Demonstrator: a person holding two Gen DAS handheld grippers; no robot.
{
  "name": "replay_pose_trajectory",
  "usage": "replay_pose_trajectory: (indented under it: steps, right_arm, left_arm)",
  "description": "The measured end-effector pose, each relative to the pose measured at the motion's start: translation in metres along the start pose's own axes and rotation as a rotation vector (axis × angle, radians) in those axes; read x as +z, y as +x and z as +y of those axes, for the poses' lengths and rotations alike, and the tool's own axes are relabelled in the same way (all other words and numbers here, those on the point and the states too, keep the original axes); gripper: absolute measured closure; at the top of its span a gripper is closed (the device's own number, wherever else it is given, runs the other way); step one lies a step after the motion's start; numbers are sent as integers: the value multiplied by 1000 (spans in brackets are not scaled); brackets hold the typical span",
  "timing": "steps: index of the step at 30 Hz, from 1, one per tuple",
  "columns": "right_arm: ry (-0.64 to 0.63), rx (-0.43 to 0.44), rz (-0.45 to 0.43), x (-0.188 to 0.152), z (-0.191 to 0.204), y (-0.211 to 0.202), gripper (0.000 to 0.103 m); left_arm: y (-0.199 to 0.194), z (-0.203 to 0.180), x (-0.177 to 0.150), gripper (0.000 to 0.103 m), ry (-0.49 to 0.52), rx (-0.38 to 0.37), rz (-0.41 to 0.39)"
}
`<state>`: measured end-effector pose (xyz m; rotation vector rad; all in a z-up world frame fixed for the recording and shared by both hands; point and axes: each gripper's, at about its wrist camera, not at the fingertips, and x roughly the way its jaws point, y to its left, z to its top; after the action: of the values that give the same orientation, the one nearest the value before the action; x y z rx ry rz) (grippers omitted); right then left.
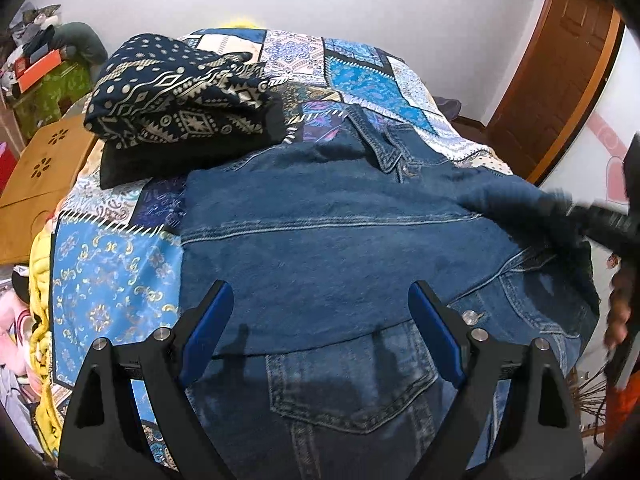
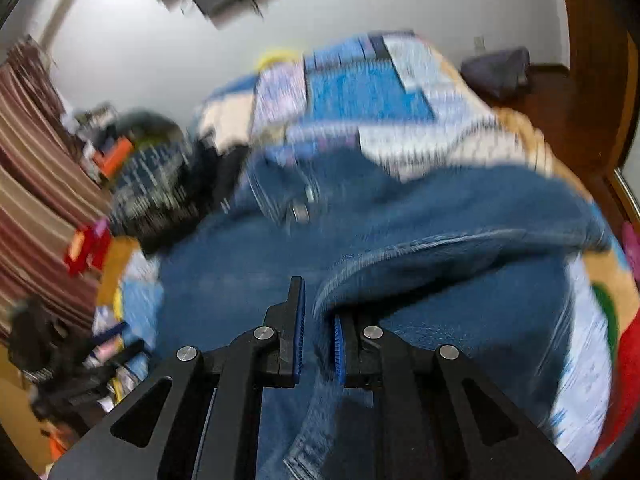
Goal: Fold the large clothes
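Note:
A blue denim jacket [image 1: 320, 240] lies spread on the bed, collar toward the far side, with a flap pocket near me. Hovering just above its near half, my left gripper [image 1: 320, 292] is open with nothing between its blue pads. In the blurred right wrist view, my right gripper [image 2: 320, 308] is shut on a raised fold of the denim jacket [image 2: 440, 256] and holds it off the bed. Seen from the left wrist, the right gripper [image 1: 568, 208] is a dark smear at the jacket's right side, with cloth bunched at its tip.
A patchwork quilt [image 1: 100, 272] covers the bed. A folded dark patterned garment [image 1: 180, 100] lies at the far left on it. A wooden stool [image 1: 40, 168] stands left of the bed, a wooden door [image 1: 560, 60] at the right. A person's hand [image 1: 618, 312] shows at the right edge.

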<state>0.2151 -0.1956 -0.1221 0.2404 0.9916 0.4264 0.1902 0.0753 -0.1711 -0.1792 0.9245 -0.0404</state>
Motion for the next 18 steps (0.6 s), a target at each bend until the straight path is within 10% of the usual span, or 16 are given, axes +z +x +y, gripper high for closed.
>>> replay_pose_trajectory:
  steps: [3, 8, 18]
  right_arm:
    - [-16, -32, 66, -8, 0, 4, 86]
    - [-12, 15, 75, -3, -5, -28, 49]
    - [150, -71, -118, 24, -64, -78, 35]
  left_arm:
    - [2, 4, -3, 14, -7, 5, 12]
    - [8, 1, -4, 14, -13, 4, 30]
    - [11, -26, 6, 14, 38, -11, 24]
